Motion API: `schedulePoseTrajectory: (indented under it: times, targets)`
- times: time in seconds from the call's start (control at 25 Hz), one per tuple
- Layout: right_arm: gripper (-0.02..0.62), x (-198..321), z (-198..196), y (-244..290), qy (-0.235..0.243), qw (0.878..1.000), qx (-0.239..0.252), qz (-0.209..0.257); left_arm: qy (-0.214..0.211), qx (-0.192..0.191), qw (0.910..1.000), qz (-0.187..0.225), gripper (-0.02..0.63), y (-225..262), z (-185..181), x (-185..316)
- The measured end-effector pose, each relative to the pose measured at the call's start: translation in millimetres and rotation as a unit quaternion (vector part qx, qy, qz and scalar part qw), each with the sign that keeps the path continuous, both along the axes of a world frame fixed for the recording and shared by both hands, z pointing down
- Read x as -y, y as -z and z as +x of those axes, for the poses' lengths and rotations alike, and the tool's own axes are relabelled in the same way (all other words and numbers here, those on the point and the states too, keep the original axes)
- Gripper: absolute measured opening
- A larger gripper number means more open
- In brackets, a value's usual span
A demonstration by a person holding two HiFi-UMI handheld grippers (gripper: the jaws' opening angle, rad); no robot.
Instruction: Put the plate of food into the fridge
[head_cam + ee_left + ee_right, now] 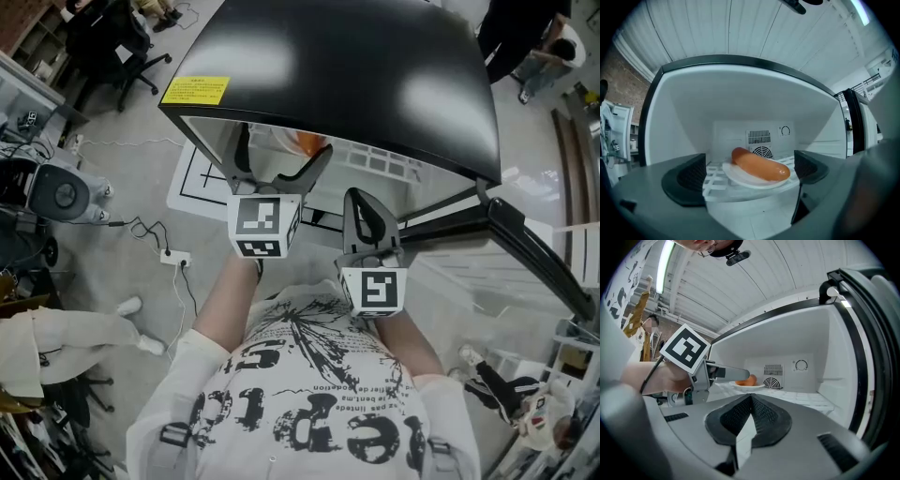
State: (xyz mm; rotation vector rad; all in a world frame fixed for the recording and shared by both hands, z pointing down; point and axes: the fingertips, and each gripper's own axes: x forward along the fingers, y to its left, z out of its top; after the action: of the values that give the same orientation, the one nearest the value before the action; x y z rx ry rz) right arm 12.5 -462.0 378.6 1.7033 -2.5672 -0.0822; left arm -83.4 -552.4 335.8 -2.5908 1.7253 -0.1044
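The fridge (337,66) stands open, black on top and white inside. On its white wire shelf (717,180) rests a white plate (740,177) holding an orange sausage (759,166). My left gripper (750,172) is open just in front of the shelf, its pads (686,178) either side of the plate and apart from it. In the head view the left gripper (278,161) reaches into the fridge mouth, with the sausage (307,142) just beyond. My right gripper (364,202) is shut and empty, lower right of the left one. From the right gripper view, the plate (749,385) shows past the left gripper (719,372).
The fridge door (530,248) swings out to the right. A fan grille (759,138) and a dial (785,131) are on the back wall. On the floor are a power strip with cables (173,256), an office chair (122,47) and a white mat (197,178).
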Motion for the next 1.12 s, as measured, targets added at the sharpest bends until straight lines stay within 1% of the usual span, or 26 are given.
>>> schedulePoseTrajectory:
  times: [0.12,0.2,0.32,0.44,0.6,0.72,1.04,1.12]
  targets:
    - [0.002,0.8,-0.1,2.0,-0.006,1.000,0.001,-0.001,-0.003,-0.010,0.9999,0.005,0.600,3.2,-2.3,-4.3]
    - [0.002,1.1,-2.3,4.8,-0.006,1.000,0.001,0.002,-0.004,-0.018,0.9998,0.006,0.550,5.4,-5.3,-8.8]
    - [0.002,0.5,-4.0,6.4,-0.009,1.000,-0.002,0.006,-0.004,-0.020,0.9997,0.011,0.418,6.3,-8.4,-18.3]
    - [0.002,-0.7,-5.5,8.9,-0.013,1.000,-0.002,0.009,-0.007,-0.024,0.9994,0.024,0.231,10.4,-11.6,-30.3]
    - [0.002,-2.8,-7.1,13.9,-0.022,1.000,0.000,0.015,-0.005,-0.023,0.9994,0.024,0.014,8.2,-20.0,-39.9]
    - [0.002,-4.0,-8.9,18.0,-0.028,0.999,0.003,0.018,-0.013,-0.017,0.9996,0.017,0.008,3.0,-21.1,-46.3]
    - [0.002,-7.8,-16.7,25.7,-0.037,0.999,0.005,0.027,-0.044,-0.030,0.9986,0.000,0.008,-7.2,-18.6,-62.6]
    - [0.002,-9.6,-19.0,26.5,-0.039,0.999,0.003,0.027,-0.053,-0.032,0.9981,0.002,0.008,-5.0,-18.7,-67.0]
